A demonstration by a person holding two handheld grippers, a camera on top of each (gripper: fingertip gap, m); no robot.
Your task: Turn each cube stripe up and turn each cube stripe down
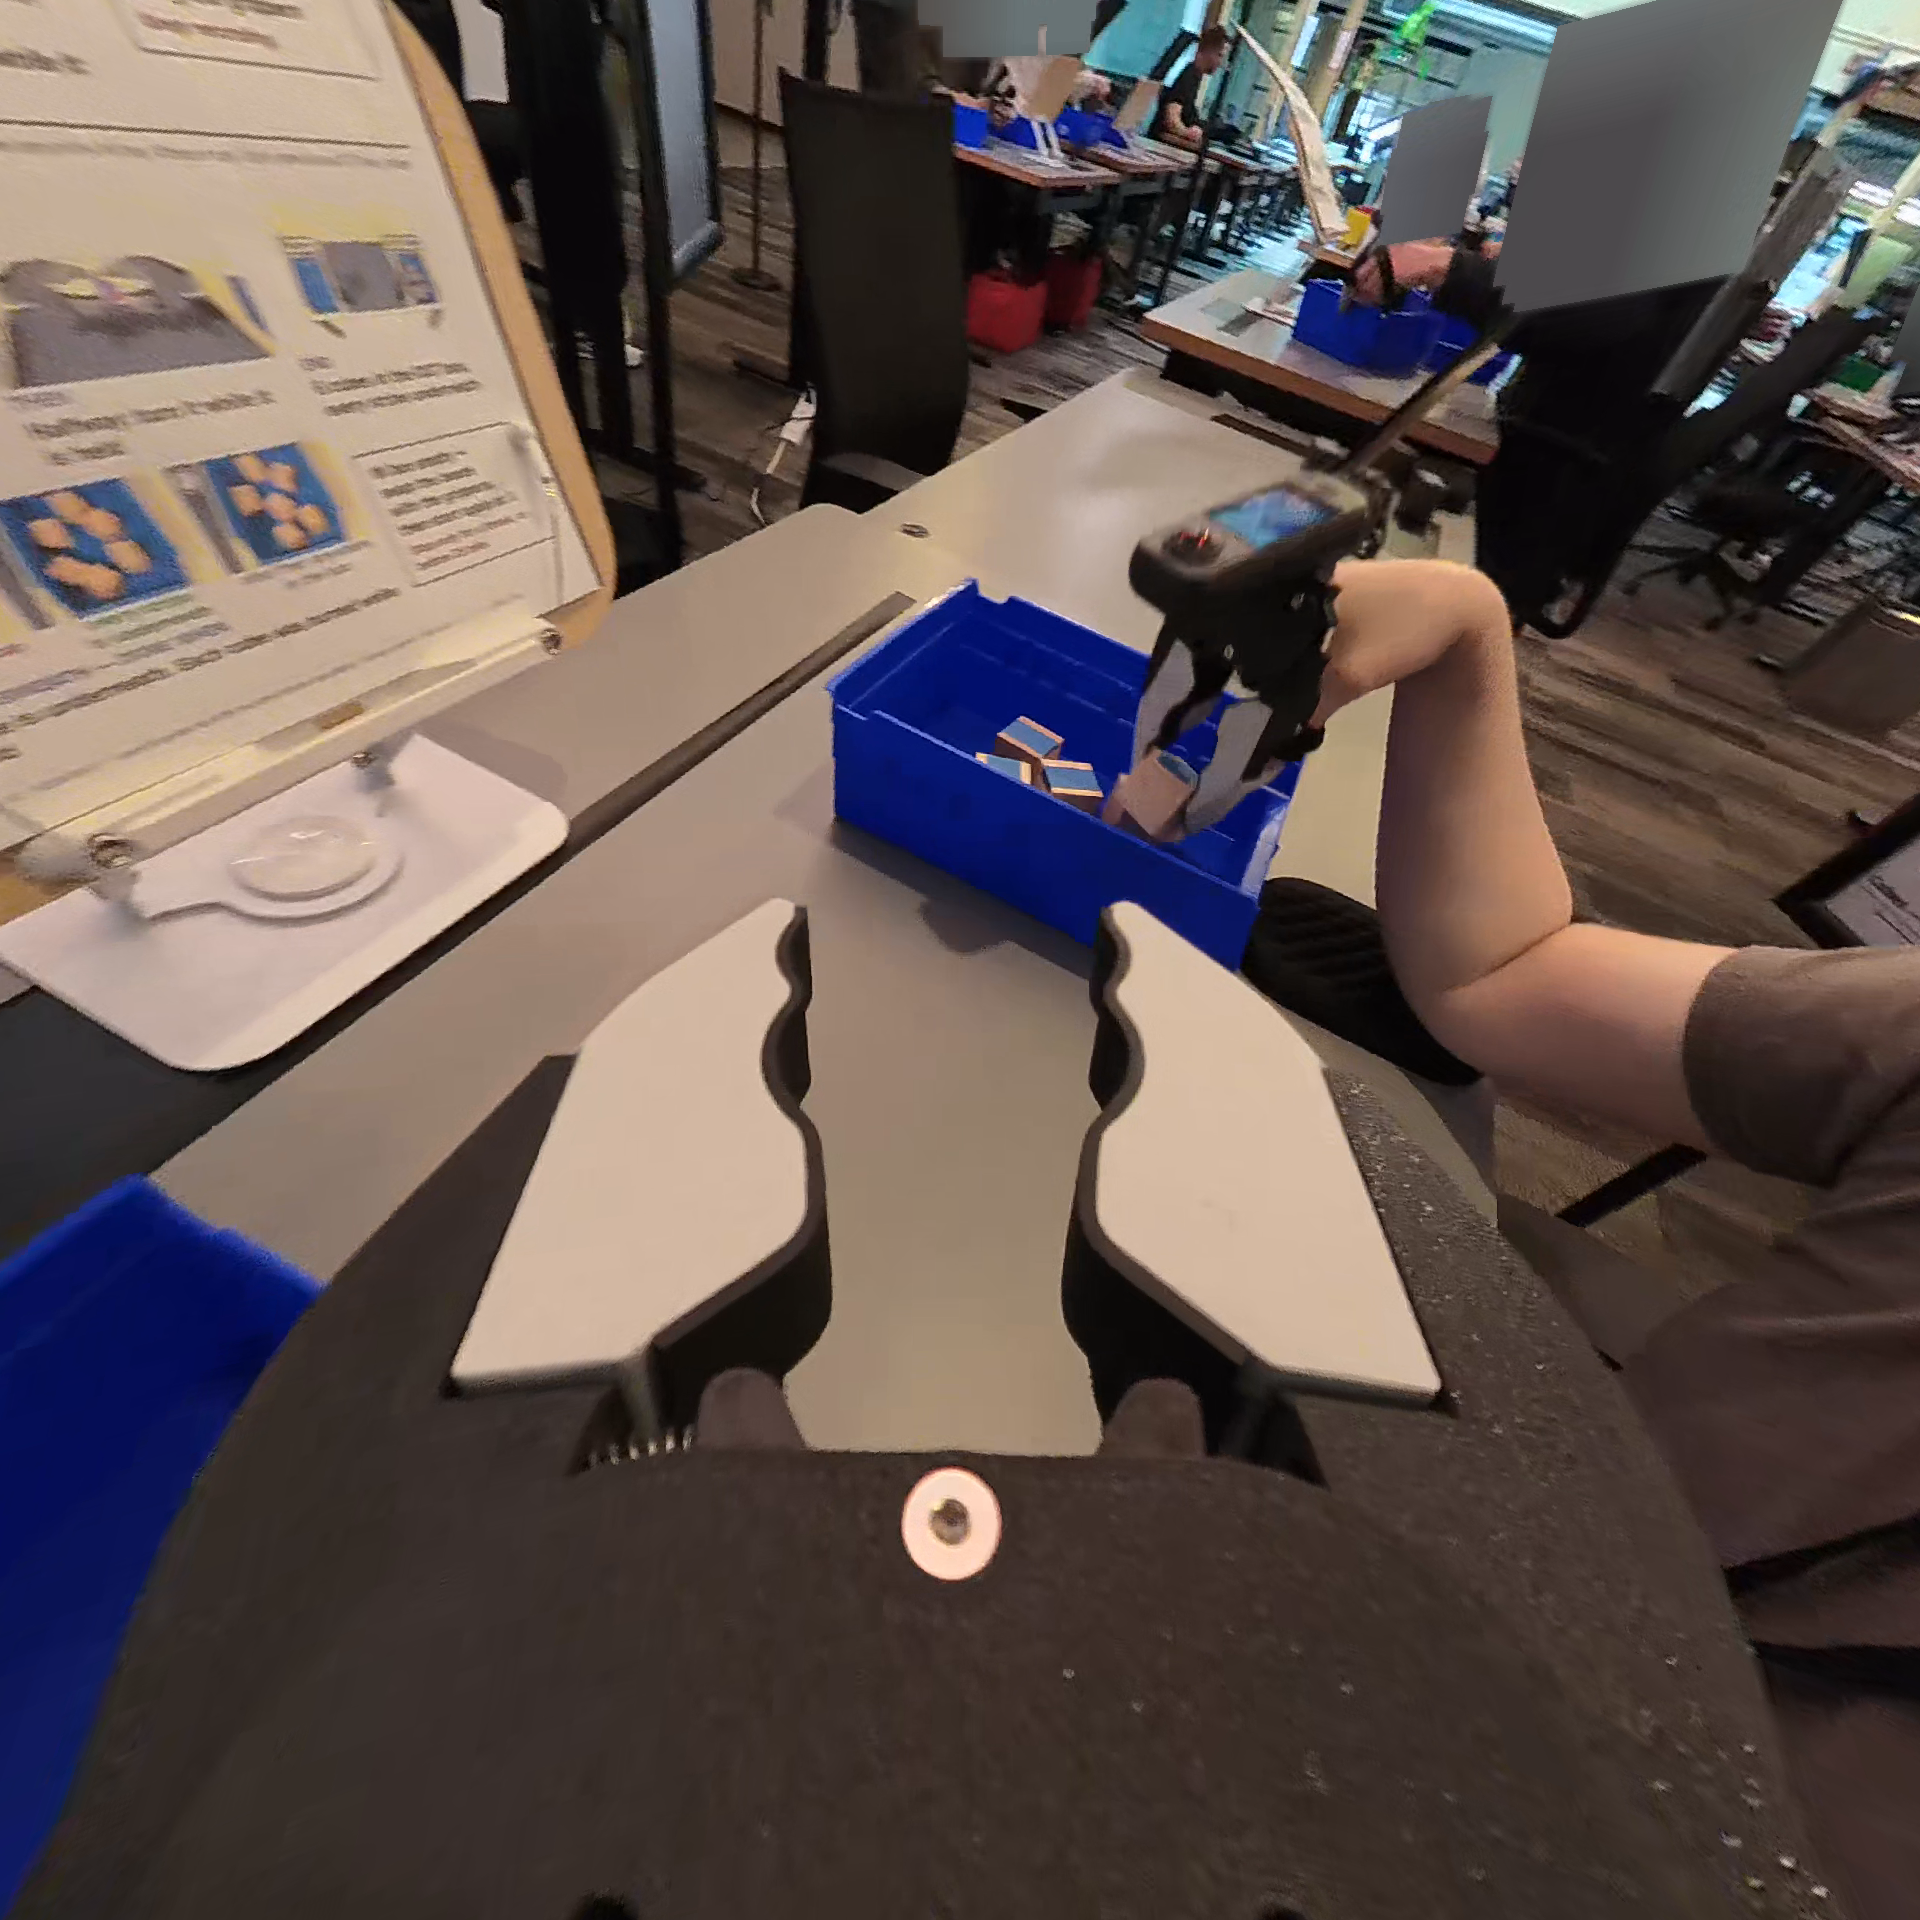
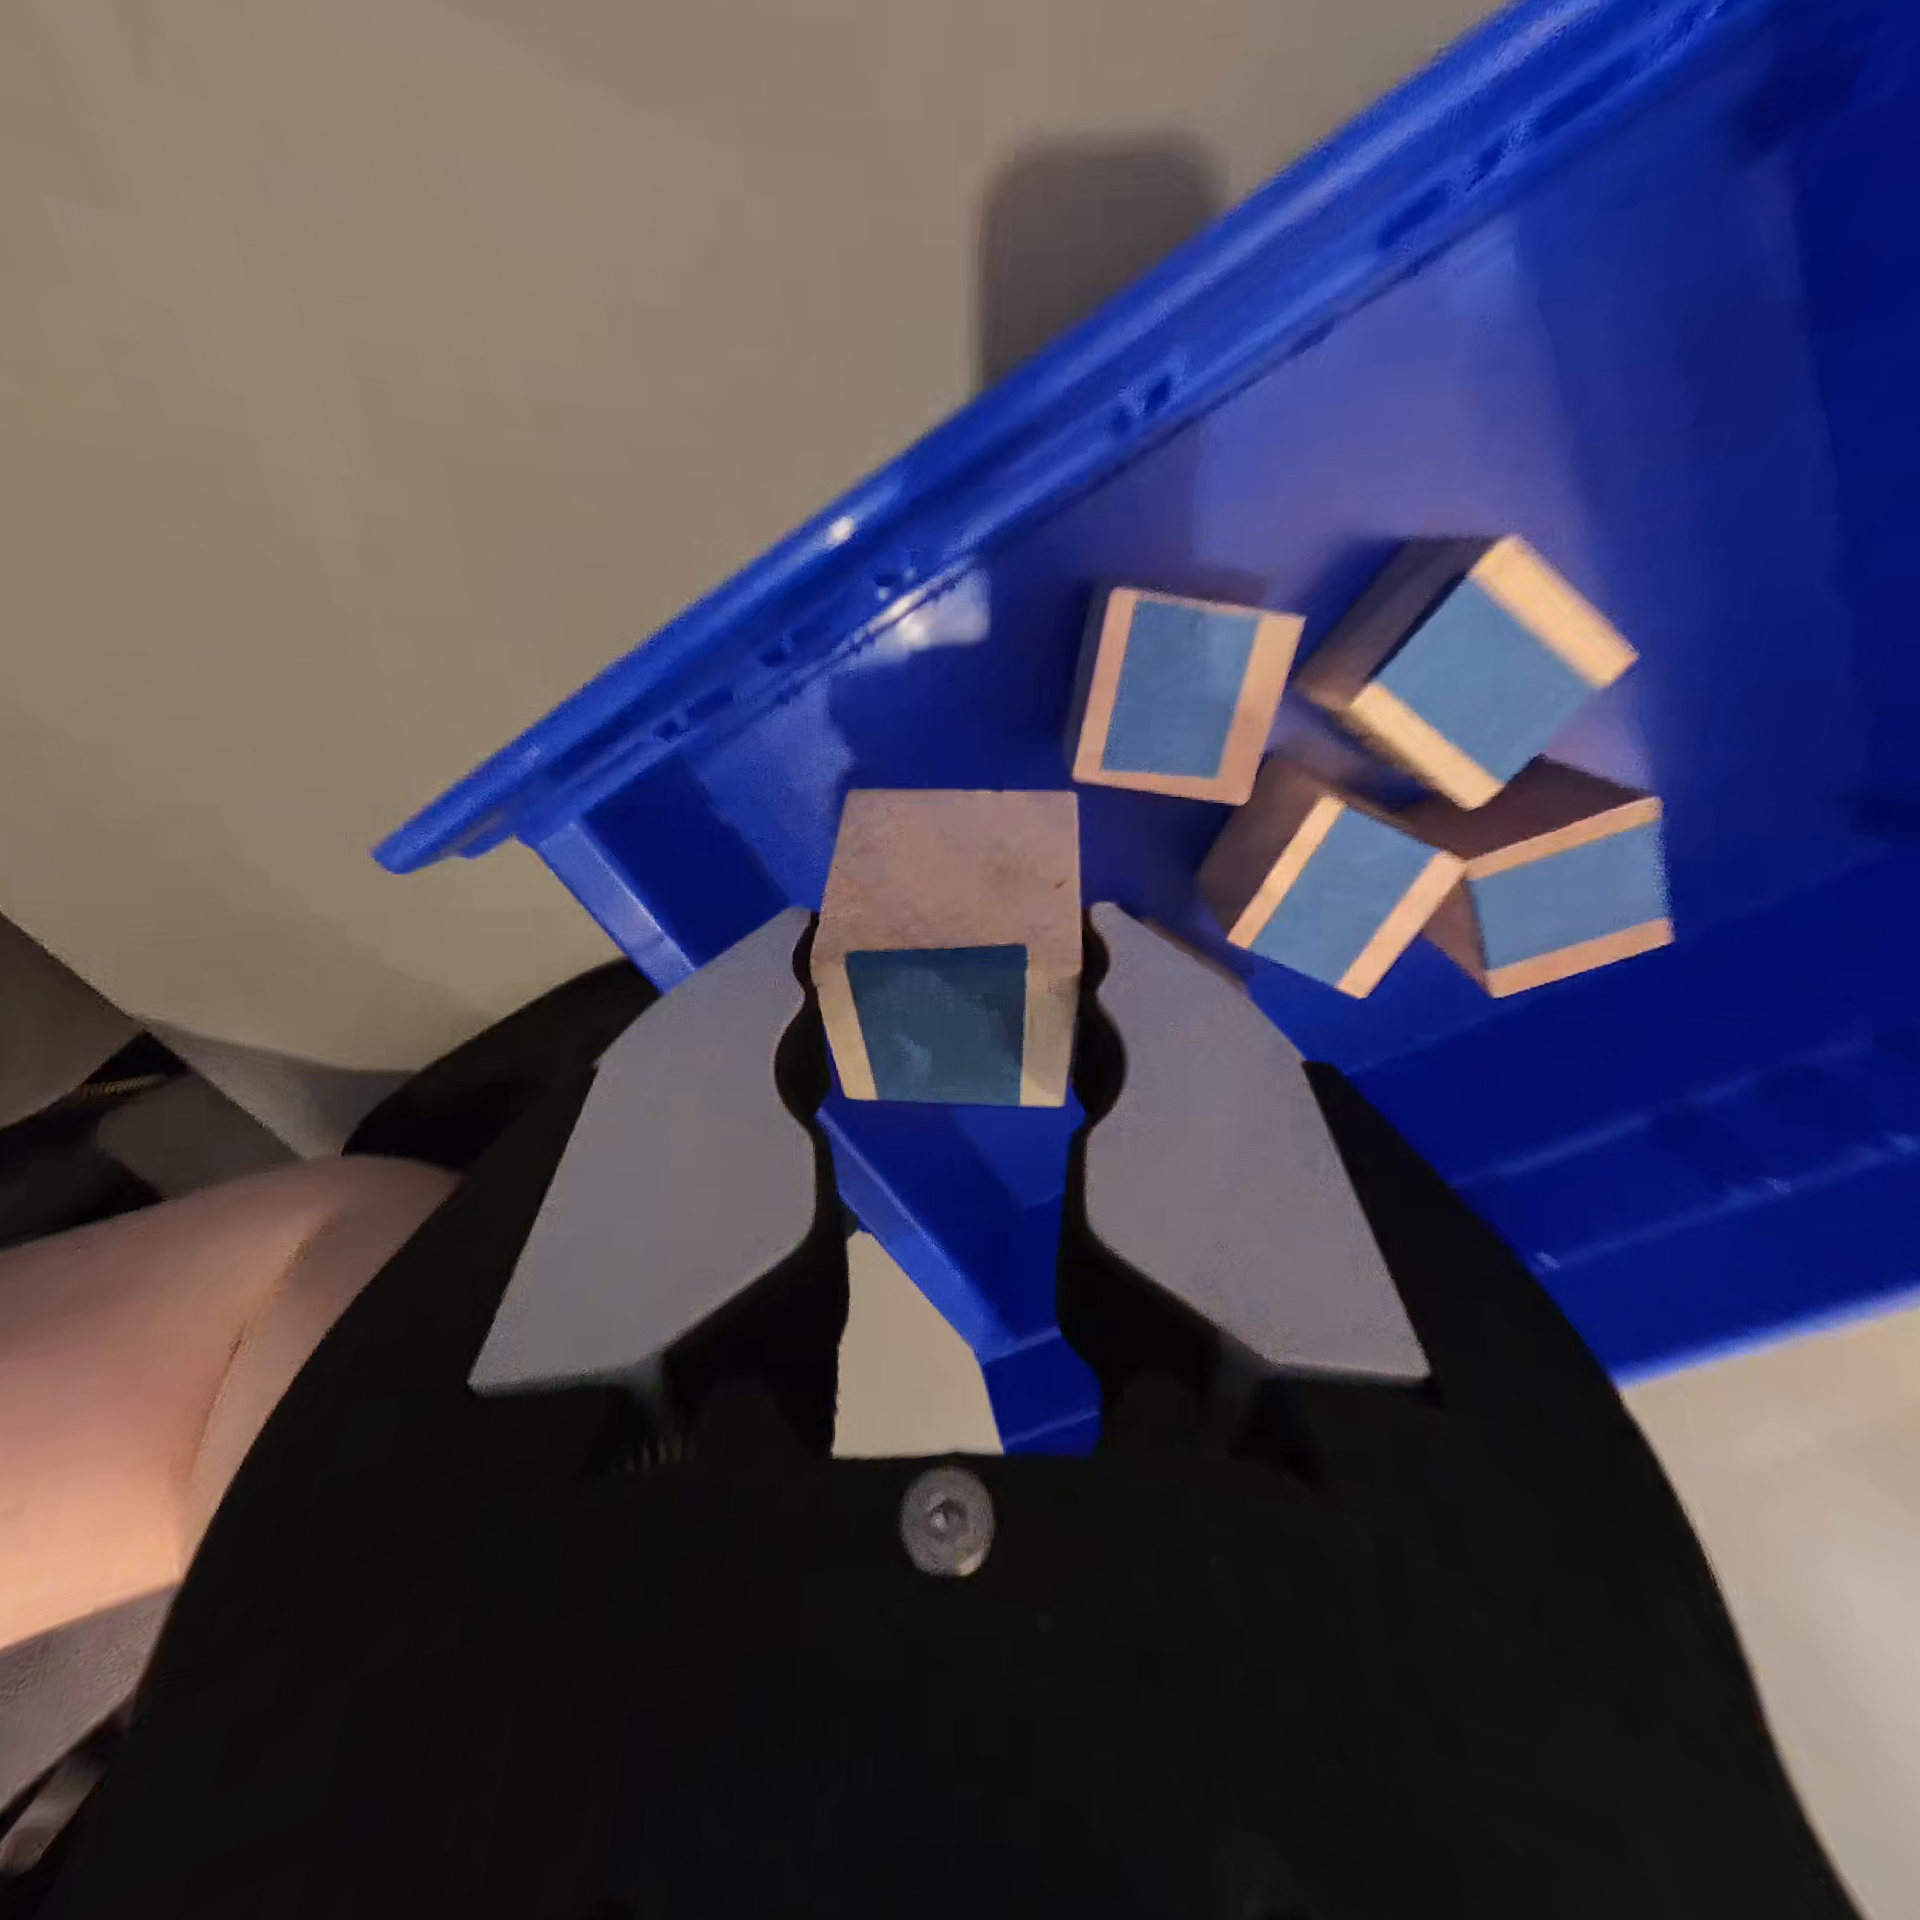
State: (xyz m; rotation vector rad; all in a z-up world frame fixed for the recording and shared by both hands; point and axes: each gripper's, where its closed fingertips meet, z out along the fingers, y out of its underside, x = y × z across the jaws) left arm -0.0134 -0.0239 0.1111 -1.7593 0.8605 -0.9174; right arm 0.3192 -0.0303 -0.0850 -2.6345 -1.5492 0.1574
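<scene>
- Right wrist view: the right gripper (image 2: 951, 971) is clamped on a wooden cube with a blue taped stripe (image 2: 951, 961), raised over a corner of the blue plastic bin (image 2: 1039, 436), presumably for turning.
- Its stripe faces the camera, running up-down.
- Four striped cubes (image 2: 1351, 769) lie stripe-up.
- The left gripper (image 1: 951, 935) hovers, jaws apart, empty.

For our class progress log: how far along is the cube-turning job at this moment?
Done: four cubes lie in the blue bin with blue stripes facing up. In hand: the right gripper is shut on a fifth cube, its stripe facing the camera. Left: setting that cube down, then the stripe-down round. The left gripper is open and empty.
</scene>
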